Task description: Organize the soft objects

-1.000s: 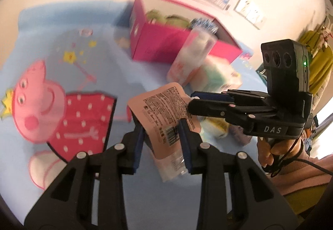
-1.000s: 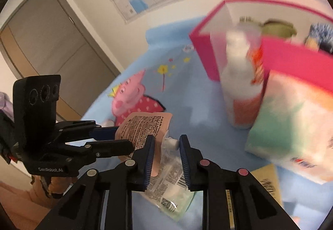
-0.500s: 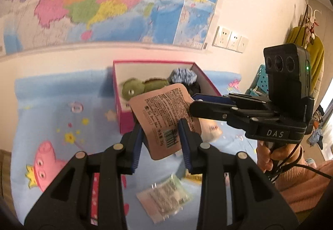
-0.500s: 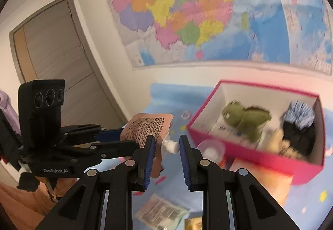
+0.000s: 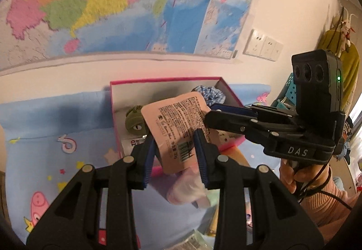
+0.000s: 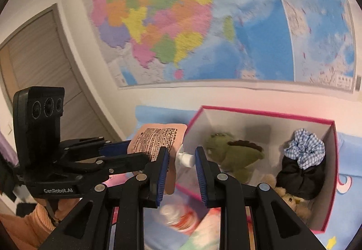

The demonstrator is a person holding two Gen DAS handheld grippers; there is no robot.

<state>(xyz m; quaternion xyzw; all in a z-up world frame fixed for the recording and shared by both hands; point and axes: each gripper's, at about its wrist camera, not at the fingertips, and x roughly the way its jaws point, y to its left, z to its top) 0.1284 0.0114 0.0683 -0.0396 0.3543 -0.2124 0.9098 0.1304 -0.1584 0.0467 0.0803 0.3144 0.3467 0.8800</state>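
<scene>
Behind, a pink box (image 6: 267,114) holds a green plush (image 6: 235,155) and scrunchies (image 6: 303,152).

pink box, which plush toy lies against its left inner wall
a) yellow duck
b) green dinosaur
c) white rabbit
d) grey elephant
b) The right wrist view shows a green dinosaur plush with a dark brown spine ridge lying inside the pink box, near its left inner wall.

One pink printed spouted pouch (image 5: 178,130); one open pink cardboard box (image 6: 267,114) holding one green plush toy (image 6: 235,155), two fabric scrunchies (image 6: 303,152), one tan plush bear (image 6: 291,201).
</scene>
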